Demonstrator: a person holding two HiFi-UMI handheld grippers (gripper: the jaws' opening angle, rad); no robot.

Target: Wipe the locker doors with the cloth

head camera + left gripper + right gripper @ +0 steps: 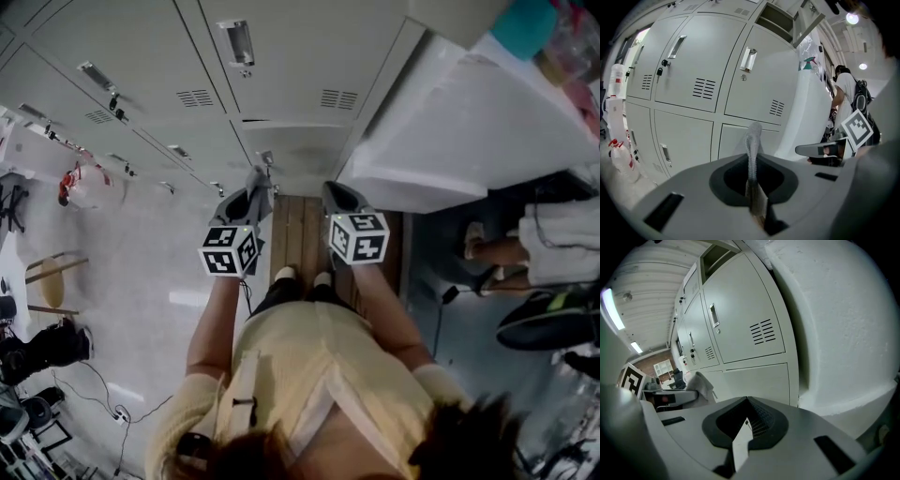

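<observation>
We count two grippers and one cloth: nearest us, the left gripper (254,187) has its fingers clenched on the grey mesh cloth (753,140), which stands up from between them. The right gripper (337,195) beside it has its fingers pressed together on nothing. Just ahead of both rise the grey locker doors (698,79), with a white pillar (843,333) at their right edge, a red-capped plastic bottle (621,159) on the floor at their left, and one bystander (844,93) farther off.
</observation>
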